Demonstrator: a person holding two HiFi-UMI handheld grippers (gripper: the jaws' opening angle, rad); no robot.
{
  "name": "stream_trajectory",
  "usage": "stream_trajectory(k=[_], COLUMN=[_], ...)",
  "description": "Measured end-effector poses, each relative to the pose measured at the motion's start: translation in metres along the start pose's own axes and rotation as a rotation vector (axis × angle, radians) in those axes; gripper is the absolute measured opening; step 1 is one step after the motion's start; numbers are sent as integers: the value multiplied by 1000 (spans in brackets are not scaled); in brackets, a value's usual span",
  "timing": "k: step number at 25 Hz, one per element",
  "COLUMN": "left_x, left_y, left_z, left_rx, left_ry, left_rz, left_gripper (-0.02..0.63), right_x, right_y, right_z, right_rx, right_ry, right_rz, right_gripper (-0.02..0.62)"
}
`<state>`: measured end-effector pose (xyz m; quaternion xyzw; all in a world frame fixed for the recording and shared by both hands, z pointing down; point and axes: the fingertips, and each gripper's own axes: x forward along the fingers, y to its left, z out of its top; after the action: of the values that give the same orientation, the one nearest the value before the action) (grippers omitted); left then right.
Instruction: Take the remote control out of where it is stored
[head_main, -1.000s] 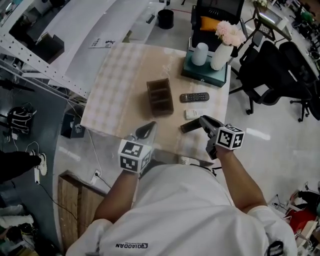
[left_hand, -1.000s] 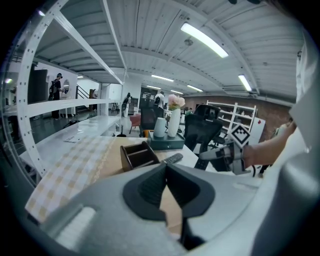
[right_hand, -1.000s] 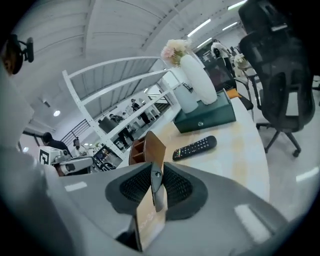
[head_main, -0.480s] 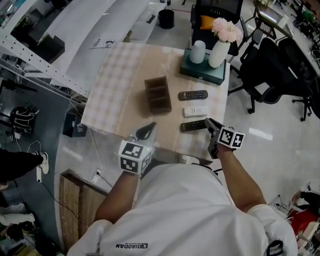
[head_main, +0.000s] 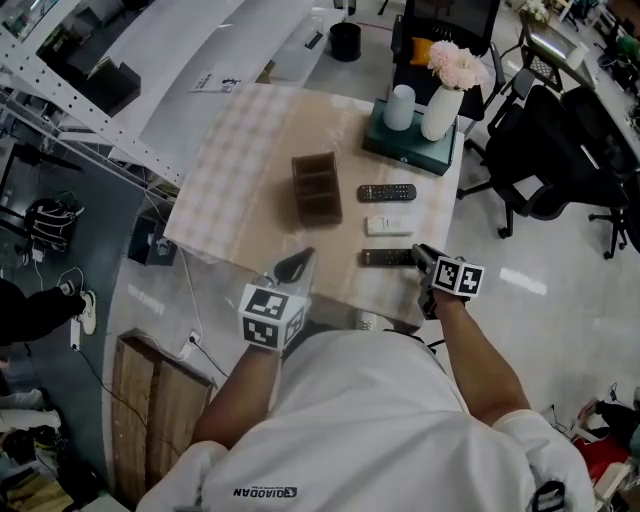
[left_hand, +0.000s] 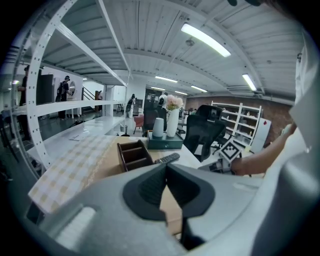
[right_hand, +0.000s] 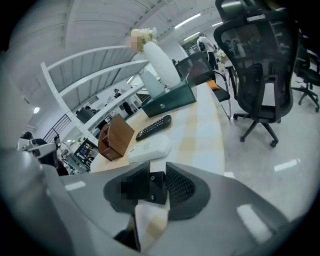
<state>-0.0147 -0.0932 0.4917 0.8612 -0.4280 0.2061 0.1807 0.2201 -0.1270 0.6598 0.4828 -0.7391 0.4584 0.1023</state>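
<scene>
Out of storage: a black remote lies flat near the right, near edge of the bench, apart from the brown holder standing mid-bench.

The right hand-held gripper is at the remote's right end, which sits between its jaws. The jaws are opening, and the pad in view stands just clear of the remote's side.

Just beyond it lies a white remote, and farther off a second black remote. The three lie in a row, one behind another, to the right of the holder, each with its long side running left to right.

The left hand-held gripper hangs over the near edge of the bench, left of the remotes. Its jaws are pressed together with nothing between them, and they point toward the holder.

At the far right corner a teal box carries a white cup and a white vase of pink flowers. A black office chair stands on the floor to the right of the bench.
</scene>
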Motion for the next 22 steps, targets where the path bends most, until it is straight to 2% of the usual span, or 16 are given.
stream_trajectory(k=[7, 12, 17, 20, 22], left_x=[-5, -11, -24, -32, -36], left_y=[-9, -16, -24, -29, -31], left_z=[-10, -11, -8, -7, -6], left_rx=[-37, -48, -58, -65, -71], left_ry=[-8, -20, -48, -67, -78], left_rz=[49, 86, 118, 132, 136], left_gripper=[3, 3, 3, 3, 3], right_x=[-4, -11, -26, -37, -44], right_y=[-4, 11, 49, 84, 110], right_z=[0, 7, 20, 28, 32], right_rx=[-60, -130, -237, -310, -362], right_ry=[11, 0, -24, -46, -56], right_rz=[24, 72, 150, 224, 280], right_gripper=[95, 95, 57, 6, 5])
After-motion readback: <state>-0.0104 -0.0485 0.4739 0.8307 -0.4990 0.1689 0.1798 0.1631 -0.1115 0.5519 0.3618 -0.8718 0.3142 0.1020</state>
